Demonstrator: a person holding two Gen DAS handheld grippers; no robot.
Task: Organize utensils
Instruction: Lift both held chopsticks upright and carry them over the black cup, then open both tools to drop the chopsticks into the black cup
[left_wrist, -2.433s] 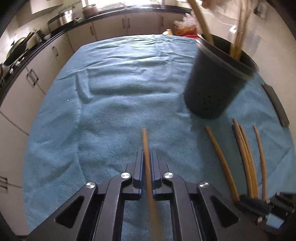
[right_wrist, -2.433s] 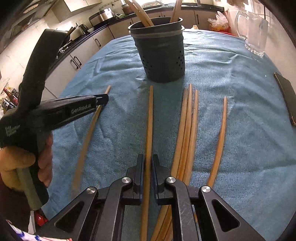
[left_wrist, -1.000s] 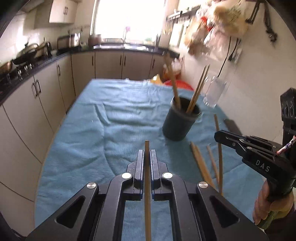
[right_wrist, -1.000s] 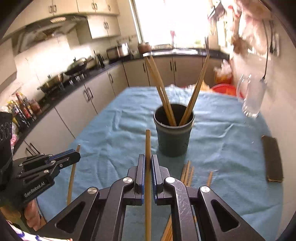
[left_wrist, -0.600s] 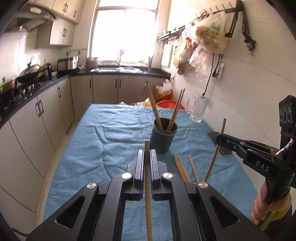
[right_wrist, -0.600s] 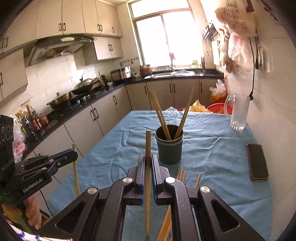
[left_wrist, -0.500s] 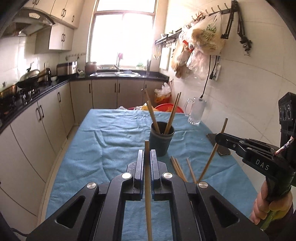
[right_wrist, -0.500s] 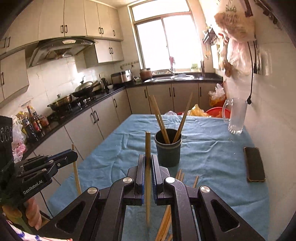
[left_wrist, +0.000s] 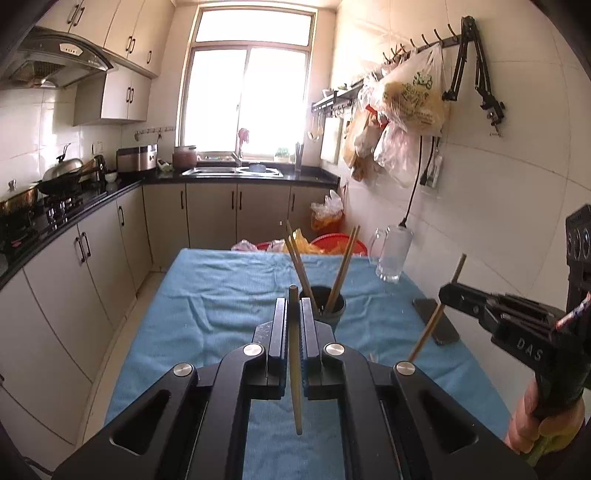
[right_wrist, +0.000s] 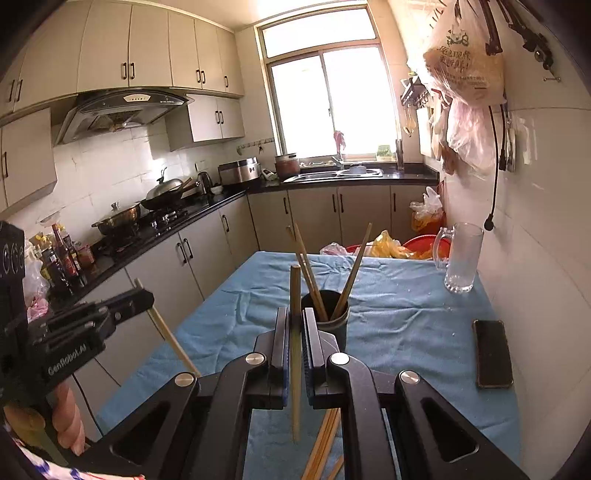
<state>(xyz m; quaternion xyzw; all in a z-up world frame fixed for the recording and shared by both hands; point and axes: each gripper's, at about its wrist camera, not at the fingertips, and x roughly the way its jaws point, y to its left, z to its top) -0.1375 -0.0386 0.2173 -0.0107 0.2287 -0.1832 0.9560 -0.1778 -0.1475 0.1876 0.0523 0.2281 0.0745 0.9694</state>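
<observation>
Both grippers have lifted clear of the blue cloth (right_wrist: 406, 295): left gripper (left_wrist: 294, 321) and right gripper (right_wrist: 295, 332) each pinch one chopstick, jaws nearly closed. Beyond them stands the dark holder (right_wrist: 325, 314) with upright chopsticks, loose chopsticks (right_wrist: 325, 439) lying nearby, phone (right_wrist: 493, 352) and glass mug (right_wrist: 461, 258) by the tiled wall.

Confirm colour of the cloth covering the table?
Light blue tablecloth, plain and slightly wrinkled; clearest in the right wrist view.

place: home kitchen | cues: range hood (right_wrist: 122, 110), sink (left_wrist: 232, 170), wok on stove (right_wrist: 162, 194), cabinets (left_wrist: 207, 216)
</observation>
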